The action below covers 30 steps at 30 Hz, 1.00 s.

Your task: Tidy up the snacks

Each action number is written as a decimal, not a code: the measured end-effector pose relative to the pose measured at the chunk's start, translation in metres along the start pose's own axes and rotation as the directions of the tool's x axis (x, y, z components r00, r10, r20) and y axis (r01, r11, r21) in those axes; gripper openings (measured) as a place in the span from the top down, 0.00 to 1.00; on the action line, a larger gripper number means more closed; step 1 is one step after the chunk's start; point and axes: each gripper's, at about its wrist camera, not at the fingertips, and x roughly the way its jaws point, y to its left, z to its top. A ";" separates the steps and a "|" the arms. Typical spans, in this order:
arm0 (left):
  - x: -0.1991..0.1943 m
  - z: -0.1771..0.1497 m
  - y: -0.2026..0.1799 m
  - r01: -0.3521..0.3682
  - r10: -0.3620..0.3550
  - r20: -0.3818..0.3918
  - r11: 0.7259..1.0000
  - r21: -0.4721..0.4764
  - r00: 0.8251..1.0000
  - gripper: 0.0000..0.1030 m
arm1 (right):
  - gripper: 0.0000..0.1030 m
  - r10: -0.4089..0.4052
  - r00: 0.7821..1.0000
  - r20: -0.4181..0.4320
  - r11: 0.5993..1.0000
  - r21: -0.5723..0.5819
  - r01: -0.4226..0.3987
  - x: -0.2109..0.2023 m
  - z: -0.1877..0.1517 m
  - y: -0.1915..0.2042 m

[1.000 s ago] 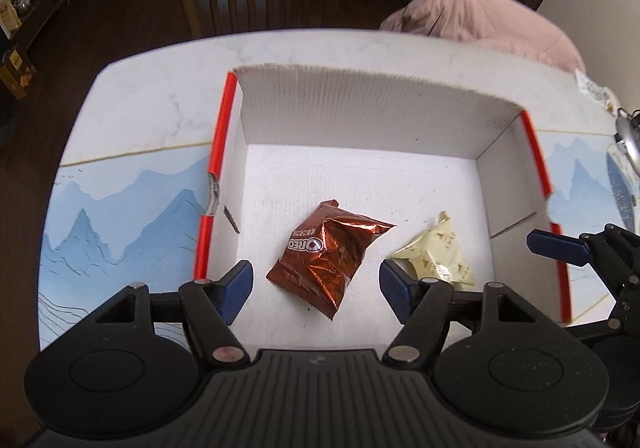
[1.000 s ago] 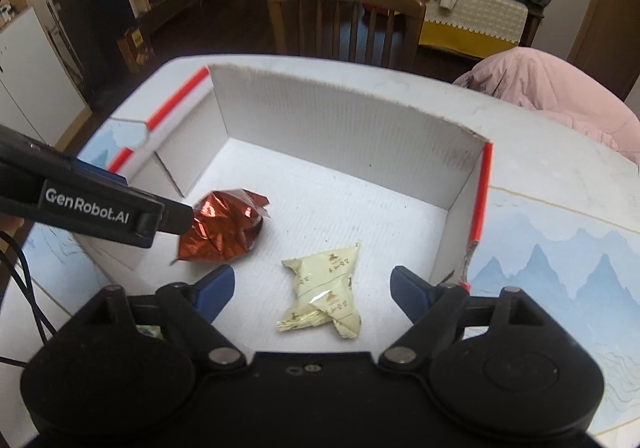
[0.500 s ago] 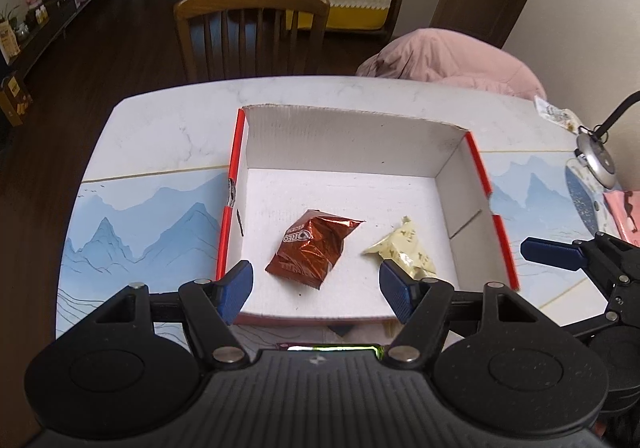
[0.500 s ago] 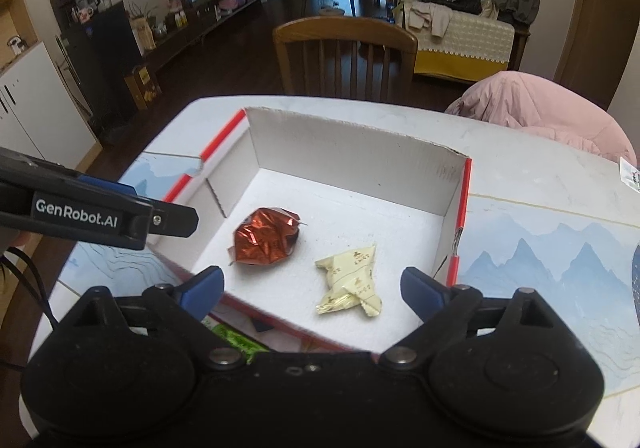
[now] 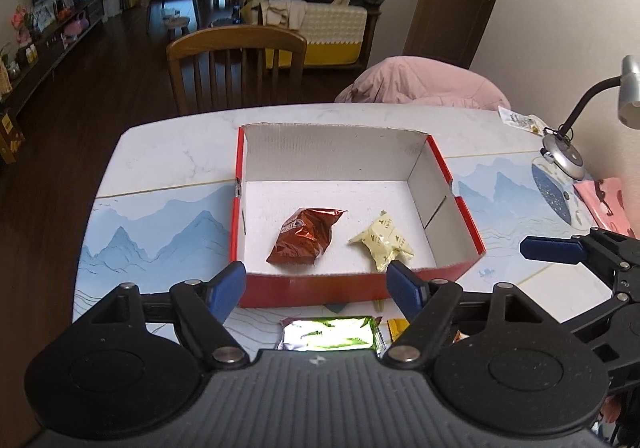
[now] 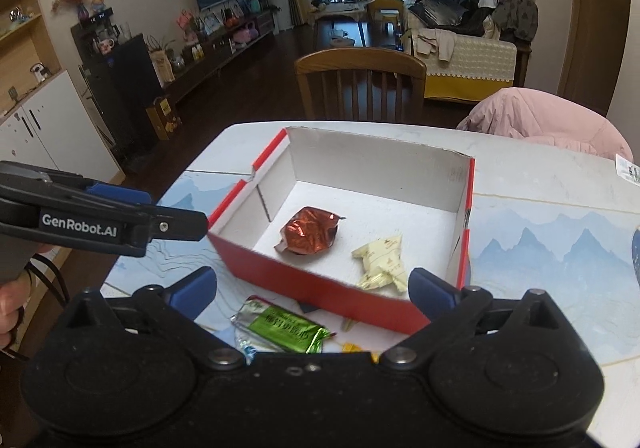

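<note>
Snacks in box: brown pack [image 5: 306,236] and cream pack [image 5: 382,242] lie side by side on the white floor of the box [image 5: 352,286], cream one at 3 o'clock of the brown one, apart from it.
Snacks outside: green pack [image 5: 330,333] lies flat on the table, at 6 o'clock of the box, just beside its red front wall; a yellow wrapper [image 5: 398,327] shows at 3 o'clock of the green pack, mostly hidden.
Box: open top, red outside, white inside, on the table's middle.
Left gripper [image 5: 316,286]: jaws opening, nothing between the pads; blue fingertips hang over the box's front wall.
Right gripper [image 6: 312,290]: jaws opening, spread wide, empty; fingertips straddle the box's near corner from above.
Table [image 5: 160,152]: white marble top with blue mountain mats.
Surroundings: chair [image 5: 236,68] at 12 o'clock of the box, pink cushion [image 5: 420,82] at 1 o'clock, lamp [image 5: 564,152] at 3 o'clock.
</note>
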 end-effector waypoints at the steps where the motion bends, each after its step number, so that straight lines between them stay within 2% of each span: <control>1: -0.005 -0.004 0.001 -0.003 0.003 0.012 1.000 0.007 1.000 0.23 | 0.00 -0.001 1.000 0.007 1.000 0.000 0.001 -0.003 -0.003 0.002; 4: -0.016 -0.016 0.004 0.000 -0.001 0.037 1.000 0.017 0.999 0.19 | 0.00 0.000 1.000 0.019 1.000 -0.015 0.000 -0.010 -0.014 0.008; 10: -0.025 -0.047 0.016 0.037 -0.037 0.020 0.999 -0.002 0.999 0.18 | 0.00 0.005 1.000 0.019 1.000 -0.025 -0.004 -0.016 -0.041 0.014; 15: -0.021 -0.074 0.023 0.051 -0.051 0.011 0.999 -0.019 0.999 0.06 | 0.00 -0.014 1.000 -0.012 1.000 -0.009 0.014 -0.008 -0.071 0.015; 24: 0.009 -0.117 0.048 -0.005 -0.005 -0.082 0.992 -0.124 0.997 0.05 | 0.00 -0.097 0.990 -0.101 0.994 0.030 0.101 0.021 -0.120 -0.010; 30: 0.030 -0.135 0.052 -0.059 0.040 -0.144 0.989 -0.134 0.989 0.05 | 0.00 -0.094 0.987 -0.133 0.990 0.093 0.107 0.042 -0.137 -0.033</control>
